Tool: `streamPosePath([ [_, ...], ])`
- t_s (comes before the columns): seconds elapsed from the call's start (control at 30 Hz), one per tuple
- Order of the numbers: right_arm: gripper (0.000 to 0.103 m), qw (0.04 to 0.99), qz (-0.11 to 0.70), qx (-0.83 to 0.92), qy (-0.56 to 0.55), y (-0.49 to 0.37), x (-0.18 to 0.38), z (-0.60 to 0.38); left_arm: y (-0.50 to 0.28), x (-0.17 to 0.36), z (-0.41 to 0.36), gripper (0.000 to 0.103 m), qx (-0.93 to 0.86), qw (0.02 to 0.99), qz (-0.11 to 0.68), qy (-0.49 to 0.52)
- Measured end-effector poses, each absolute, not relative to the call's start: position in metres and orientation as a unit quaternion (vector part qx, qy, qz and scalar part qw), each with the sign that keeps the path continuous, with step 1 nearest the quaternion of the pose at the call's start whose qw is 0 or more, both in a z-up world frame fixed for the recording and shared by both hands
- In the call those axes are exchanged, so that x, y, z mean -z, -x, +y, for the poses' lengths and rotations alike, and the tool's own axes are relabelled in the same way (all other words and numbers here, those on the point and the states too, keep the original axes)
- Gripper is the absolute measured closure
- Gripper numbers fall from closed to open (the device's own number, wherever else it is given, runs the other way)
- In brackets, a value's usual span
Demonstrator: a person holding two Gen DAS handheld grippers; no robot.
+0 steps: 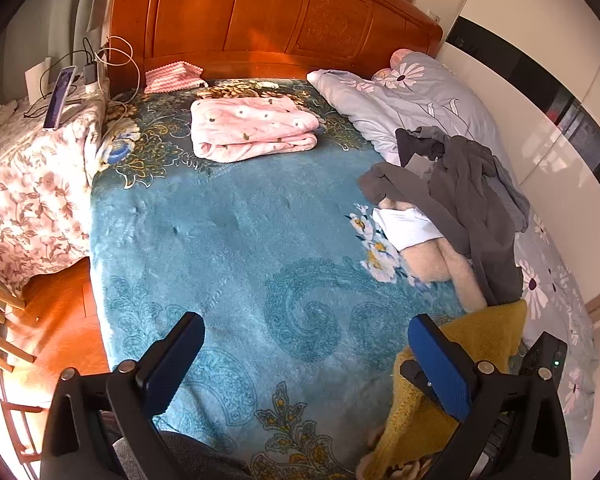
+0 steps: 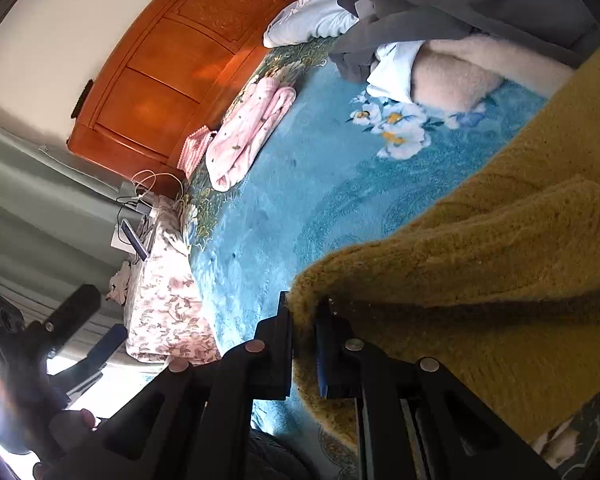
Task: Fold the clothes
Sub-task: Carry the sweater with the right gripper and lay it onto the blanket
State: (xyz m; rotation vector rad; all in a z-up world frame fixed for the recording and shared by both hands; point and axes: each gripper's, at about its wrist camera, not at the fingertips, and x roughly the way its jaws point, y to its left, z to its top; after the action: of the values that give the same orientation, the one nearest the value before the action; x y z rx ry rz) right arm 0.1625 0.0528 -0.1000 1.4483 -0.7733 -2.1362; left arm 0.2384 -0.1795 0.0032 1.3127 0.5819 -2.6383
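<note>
Mustard-yellow knit garment, lying at the near right corner of the teal floral blanket that covers the bed. The right gripper is clamped on the garment's edge, knit pinched between its jaws. The left gripper hovers over bare blanket just left of the garment, jaws wide apart and holding nothing.

Judged step: drawing the garment out onto the blanket's free centre for spreading. To do it well, keep the pinch firm and lift enough that the heavy knit trails without bunching; the left gripper should take a second edge point so the cloth hangs flat between both.

Beyond the garment, an unfolded heap of grey clothing over cream fleece. Towards the blanket's head end, a folded pink blanket.
</note>
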Motion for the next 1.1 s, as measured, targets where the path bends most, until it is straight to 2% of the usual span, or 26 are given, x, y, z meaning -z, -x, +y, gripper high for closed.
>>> streamPosePath([
  [0.17,0.080,0.209,-0.300,0.762,-0.535,-0.171,0.111,0.080,-0.231,0.006,-0.162,0.000,0.875,0.057,0.168,-0.450],
  [0.23,0.055,0.222,-0.299,0.768,-0.521,-0.180,0.102,0.097,-0.225,0.011,-0.150,0.000,0.874,0.049,0.155,-0.458],
  [0.3,0.047,0.174,-0.318,0.781,-0.509,-0.191,0.099,0.137,-0.218,0.018,-0.135,0.000,0.872,0.037,0.145,-0.466],
  [0.37,0.045,0.119,-0.338,0.791,-0.495,-0.202,0.098,0.179,-0.210,0.026,-0.117,0.000,0.870,0.023,0.127,-0.476],
  [0.63,0.044,-0.106,-0.404,0.804,-0.423,-0.247,0.092,0.350,-0.192,0.078,-0.043,0.000,0.856,-0.019,0.024,-0.516],
  [0.73,0.044,-0.127,-0.451,0.775,-0.423,-0.248,0.113,0.380,-0.194,0.096,-0.020,0.000,0.851,-0.034,-0.026,-0.523],
  [0.87,0.044,-0.139,-0.516,0.735,-0.417,-0.240,0.139,0.390,-0.200,0.109,-0.014,0.000,0.848,-0.038,-0.044,-0.526],
  [1.0,0.044,-0.155,-0.539,0.706,-0.433,-0.227,0.162,0.390,-0.196,0.108,-0.031,0.000,0.854,-0.030,0.001,-0.520],
  [1.03,0.047,-0.160,-0.534,0.705,-0.438,-0.223,0.164,0.390,-0.197,0.109,-0.035,0.000,0.855,-0.026,0.012,-0.518],
  [1.07,0.054,-0.164,-0.529,0.705,-0.443,-0.219,0.167,0.390,-0.197,0.109,-0.040,0.000,0.855,-0.022,0.023,-0.518],
  [1.1,0.079,-0.166,-0.528,0.704,-0.445,-0.218,0.166,0.390,-0.197,0.109,-0.045,0.000,0.854,-0.019,0.034,-0.518],
])
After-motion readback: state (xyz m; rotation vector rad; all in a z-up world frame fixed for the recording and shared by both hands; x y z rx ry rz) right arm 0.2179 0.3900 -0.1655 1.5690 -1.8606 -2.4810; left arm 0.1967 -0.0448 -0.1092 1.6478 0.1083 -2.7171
